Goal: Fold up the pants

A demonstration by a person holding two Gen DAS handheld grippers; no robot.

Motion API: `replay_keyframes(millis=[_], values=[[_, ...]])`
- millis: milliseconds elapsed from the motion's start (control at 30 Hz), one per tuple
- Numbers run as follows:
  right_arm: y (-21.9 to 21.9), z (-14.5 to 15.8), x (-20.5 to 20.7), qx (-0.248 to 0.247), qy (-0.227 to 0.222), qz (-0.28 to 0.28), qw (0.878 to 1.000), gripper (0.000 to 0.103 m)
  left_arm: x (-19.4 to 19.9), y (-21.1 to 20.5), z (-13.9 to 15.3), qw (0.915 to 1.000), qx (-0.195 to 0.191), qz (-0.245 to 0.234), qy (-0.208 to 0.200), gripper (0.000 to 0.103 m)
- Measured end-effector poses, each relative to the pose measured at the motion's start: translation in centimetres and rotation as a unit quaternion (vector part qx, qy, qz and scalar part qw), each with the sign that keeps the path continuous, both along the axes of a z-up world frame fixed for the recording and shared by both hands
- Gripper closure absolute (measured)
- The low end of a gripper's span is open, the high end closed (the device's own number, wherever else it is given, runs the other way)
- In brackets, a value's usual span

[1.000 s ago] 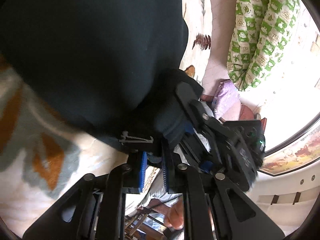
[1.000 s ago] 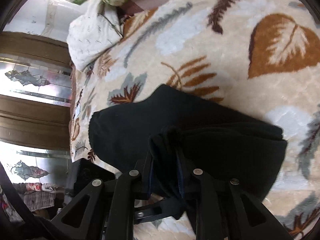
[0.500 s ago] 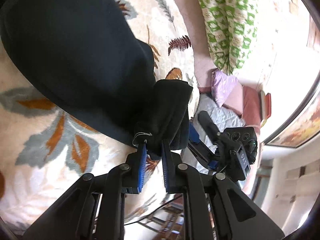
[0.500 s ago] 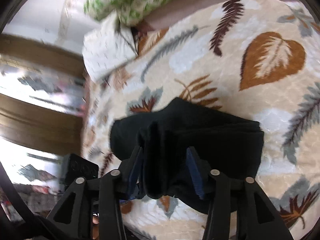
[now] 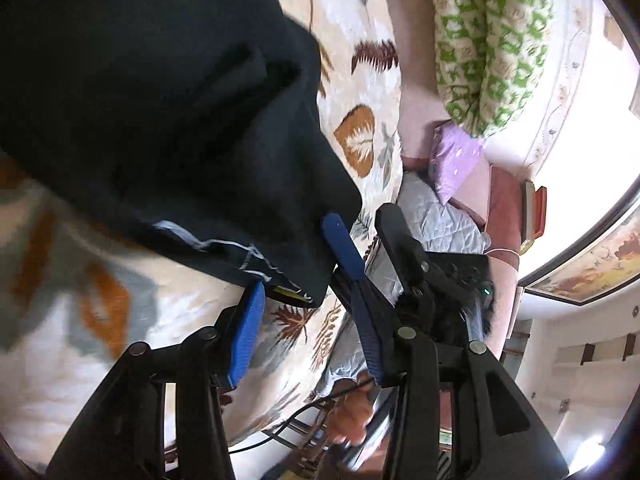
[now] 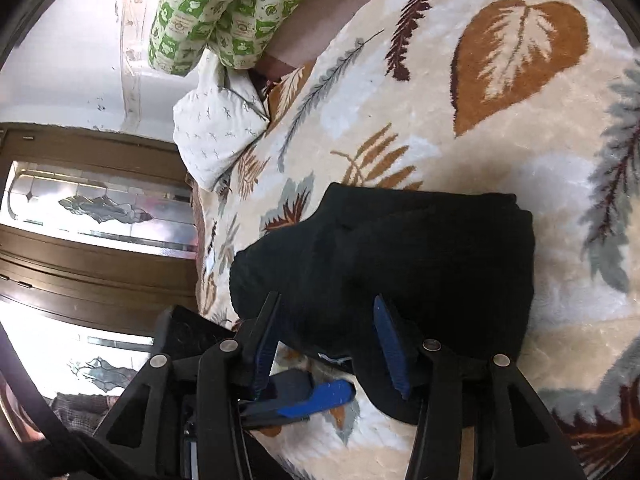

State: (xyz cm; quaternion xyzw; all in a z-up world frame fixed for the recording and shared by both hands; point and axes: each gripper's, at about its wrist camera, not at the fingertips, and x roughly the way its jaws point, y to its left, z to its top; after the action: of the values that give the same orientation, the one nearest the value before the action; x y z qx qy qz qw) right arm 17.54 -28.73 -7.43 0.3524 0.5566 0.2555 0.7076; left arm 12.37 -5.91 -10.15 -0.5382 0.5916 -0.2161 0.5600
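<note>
Your left hand-held gripper [image 5: 298, 280] is opening, its pads off the pants [image 5: 160, 112] hem lying between them. Your right hand-held gripper [image 6: 326, 340] stands released astride the folded pants by the bed's leaf blanket [image 6: 480, 128] edge. Only the right view shows the white pillow [image 6: 216, 132]; only the left, the purple pillow [image 5: 454, 160].

We see a bed under a cream blanket [image 6: 500, 168] patterned with brown and grey leaves. At its far end lie a green-checked quilt [image 6: 208, 4] and a white pillow [image 6: 216, 132]. Brown-framed glass panels [image 6: 100, 208] glow brightly left.
</note>
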Motion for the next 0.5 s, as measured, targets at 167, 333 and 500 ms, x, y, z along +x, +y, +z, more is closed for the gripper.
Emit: replay_keyframes(millis=[167,333,500], values=[[-0.6,-0.9,0.1,0.062,0.011,-0.016,0.998,0.054,0.5,3.9,3.1,0.9975,0.045,0.007,-0.054,0.054],[-1.1,-3.3,-0.9,0.022,0.038,-0.007,0.999,0.073,2.8,3.0,4.8,0.9928,0.080,-0.022,-0.086,0.052],[-3.6,0.6,-3.4,0.027,-0.012,-0.044,0.999,0.043,4.3,-0.1,4.3,0.9872,0.105,-0.083,-0.086,0.052]])
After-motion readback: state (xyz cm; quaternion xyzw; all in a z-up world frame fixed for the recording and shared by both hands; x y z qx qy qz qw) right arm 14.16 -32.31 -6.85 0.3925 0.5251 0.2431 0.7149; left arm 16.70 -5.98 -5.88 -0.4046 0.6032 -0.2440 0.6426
